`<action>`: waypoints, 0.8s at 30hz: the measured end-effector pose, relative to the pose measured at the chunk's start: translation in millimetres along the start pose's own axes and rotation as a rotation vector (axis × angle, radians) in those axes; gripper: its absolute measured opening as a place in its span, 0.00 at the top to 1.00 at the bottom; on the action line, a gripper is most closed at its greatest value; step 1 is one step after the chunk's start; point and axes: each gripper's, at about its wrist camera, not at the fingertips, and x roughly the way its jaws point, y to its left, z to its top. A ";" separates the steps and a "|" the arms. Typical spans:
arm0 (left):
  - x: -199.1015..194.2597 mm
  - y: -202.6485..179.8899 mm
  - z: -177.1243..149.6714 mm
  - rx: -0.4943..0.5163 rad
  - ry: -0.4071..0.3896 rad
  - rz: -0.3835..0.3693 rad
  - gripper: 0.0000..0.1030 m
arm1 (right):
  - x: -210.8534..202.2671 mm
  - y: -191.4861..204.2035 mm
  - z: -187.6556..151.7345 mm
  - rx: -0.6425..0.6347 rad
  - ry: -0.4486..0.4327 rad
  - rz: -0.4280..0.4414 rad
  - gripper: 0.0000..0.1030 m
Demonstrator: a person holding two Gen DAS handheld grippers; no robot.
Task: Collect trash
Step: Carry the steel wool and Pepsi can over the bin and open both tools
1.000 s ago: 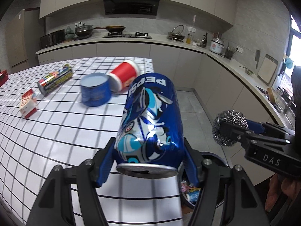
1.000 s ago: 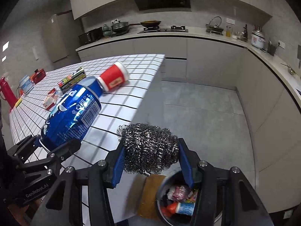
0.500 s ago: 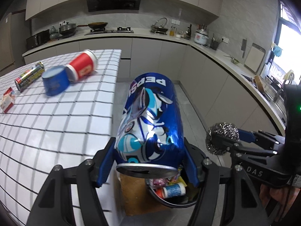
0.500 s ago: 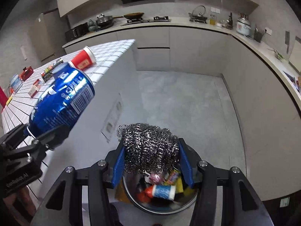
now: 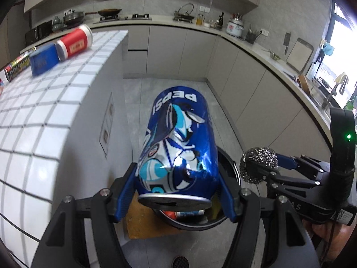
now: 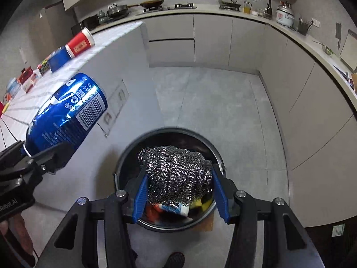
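Both grippers have swung off the tiled counter (image 5: 44,102) to hang over the trash bin (image 6: 131,154); left gripper (image 5: 176,192) pinches the Pepsi can (image 5: 178,147), right gripper (image 6: 178,189) the steel-wool scourer (image 6: 176,174) (directly above the bin's mouth); release looks next.

I see the tiled table (image 5: 55,102) carrying a red cup (image 5: 74,42), blue tub (image 5: 43,61) and printed can (image 5: 17,65); the trash bin (image 6: 133,147) stands on the floor (image 6: 212,102).

A white rice cooker (image 5: 235,27) and a kettle (image 5: 185,13) stand on the curved grey kitchen counter (image 5: 256,49).
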 end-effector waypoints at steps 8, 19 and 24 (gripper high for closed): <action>20.0 -10.9 -20.2 -0.019 0.048 0.006 0.35 | 27.1 -13.0 -8.1 -0.007 0.032 0.010 0.47; 44.6 -12.7 -27.3 -0.050 0.080 0.090 0.15 | 43.3 -19.2 19.7 0.001 0.007 0.096 0.40; 16.7 12.0 -15.5 -0.085 -0.022 0.237 0.10 | 49.5 -19.5 34.5 0.037 -0.032 0.151 0.00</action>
